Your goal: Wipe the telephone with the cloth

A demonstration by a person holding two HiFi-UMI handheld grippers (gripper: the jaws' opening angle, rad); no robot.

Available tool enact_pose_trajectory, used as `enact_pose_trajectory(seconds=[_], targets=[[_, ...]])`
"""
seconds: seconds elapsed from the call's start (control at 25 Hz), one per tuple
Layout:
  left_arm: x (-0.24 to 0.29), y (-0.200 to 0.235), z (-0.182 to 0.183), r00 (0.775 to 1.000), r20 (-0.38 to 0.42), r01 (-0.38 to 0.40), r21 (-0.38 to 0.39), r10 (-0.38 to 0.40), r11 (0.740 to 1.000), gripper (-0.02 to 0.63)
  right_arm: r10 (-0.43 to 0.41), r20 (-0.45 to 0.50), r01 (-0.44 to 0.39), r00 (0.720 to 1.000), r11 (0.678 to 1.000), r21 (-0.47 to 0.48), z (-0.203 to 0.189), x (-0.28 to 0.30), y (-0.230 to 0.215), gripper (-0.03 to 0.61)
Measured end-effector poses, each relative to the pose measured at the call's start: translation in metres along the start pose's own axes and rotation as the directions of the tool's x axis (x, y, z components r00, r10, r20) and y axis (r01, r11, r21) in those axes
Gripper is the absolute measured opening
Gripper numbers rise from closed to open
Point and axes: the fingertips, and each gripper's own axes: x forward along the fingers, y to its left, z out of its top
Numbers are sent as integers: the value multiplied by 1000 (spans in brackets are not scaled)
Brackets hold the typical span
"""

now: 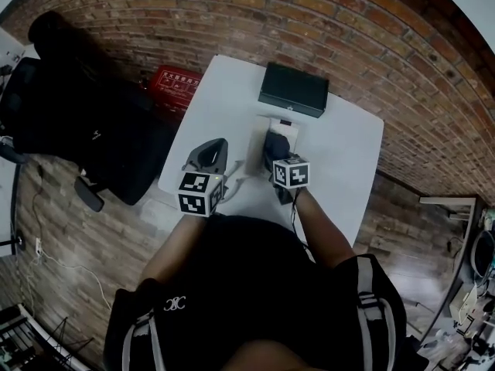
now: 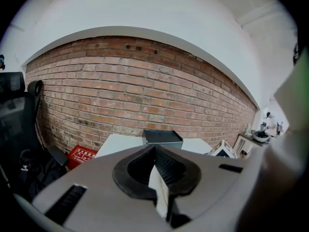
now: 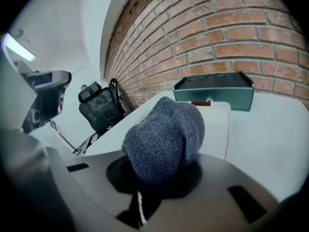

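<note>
While the fingers (image 3: 118, 173) of the right gripper (image 3: 161, 175) are closed on a bunched blue-grey knitted cloth (image 3: 164, 141), the wad bulges out ahead of them and sits over the near end of the telephone (image 3: 217, 124). Whether cloth and casing are in contact cannot be confirmed from either view.

The fingers (image 2: 130, 170) of the left gripper (image 2: 157, 153) are drawn together with nothing identifiable between them. That gripper is raised at the desk's near left edge, aimed toward the brick wall, and takes no part in the work.

Step in hand, as judged: the wiping pass, at or near its start, with the cloth positioned at the telephone's near end.

Next move, as judged:
1. Press the wad down lightly until it bears on the casing.
2. Draw it along the top surface toward the far end, keeping the grip firm so the cloth does not slip out.
3. If the unit slides, steady it with the left gripper.

The telephone is a flat, cream-coloured unit lying near the middle of the white desk (image 1: 340, 153), its long axis running away from the person. Its far end carries a small red detail and lies just short of a dark rectangular box (image 1: 294, 90) at the desk's far edge.
</note>
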Motion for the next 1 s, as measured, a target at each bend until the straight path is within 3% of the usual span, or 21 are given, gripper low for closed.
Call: enact_pose_trajectory(seconds=[0.2,0.44,1.0], targets=[[2,-1,0,1000,-6,17,-7,-17,1000,-5,45,-41,-44,998,999,4,-26,-2,9,35],[7,-1,-2,999,-13,35,-22,-35,999,-5,129,-105,-122,986,990,72,-53,-10,25,35],[11,-4,-4,999,-15,48,-35,-48,998,-5,100,-162,-100,982,995,6,-82,-28,21,35]])
